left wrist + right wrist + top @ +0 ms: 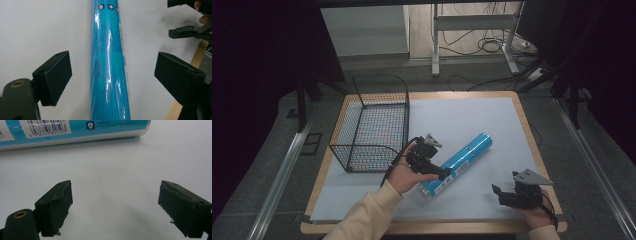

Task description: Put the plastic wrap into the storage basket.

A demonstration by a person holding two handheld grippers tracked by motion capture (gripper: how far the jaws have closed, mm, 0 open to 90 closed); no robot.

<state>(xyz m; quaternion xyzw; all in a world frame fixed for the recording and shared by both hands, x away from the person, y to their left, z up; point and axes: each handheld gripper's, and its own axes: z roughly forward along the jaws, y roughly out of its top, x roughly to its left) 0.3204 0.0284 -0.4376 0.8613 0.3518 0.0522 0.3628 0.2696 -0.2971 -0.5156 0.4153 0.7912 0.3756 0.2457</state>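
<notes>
Tube: a long glossy blue cylinder wrapped in shiny film (459,161), with small print and a barcode label; it lies flat on the white sheet at mid-counter, slanting from near-left to far-right.
Handling: I judge it light and fairly stiff, but round and slick, so it may roll or slide under a loose squeeze.
Where to hold: across its width, a little in from the near end, pads on opposite flanks; that is my judgement.
My left claw (112,75): spread wide, one pad on each side of the tube, neither touching it yet.
My right claw (115,205): spread and empty, hanging over bare sheet at the near-right, well apart from the tube's near end.
Basket: a black wire mesh basket (372,125) at the far-left of the counter, empty as far as I can see.
Counter: a wooden-edged counter (527,125) under the white sheet.
</notes>
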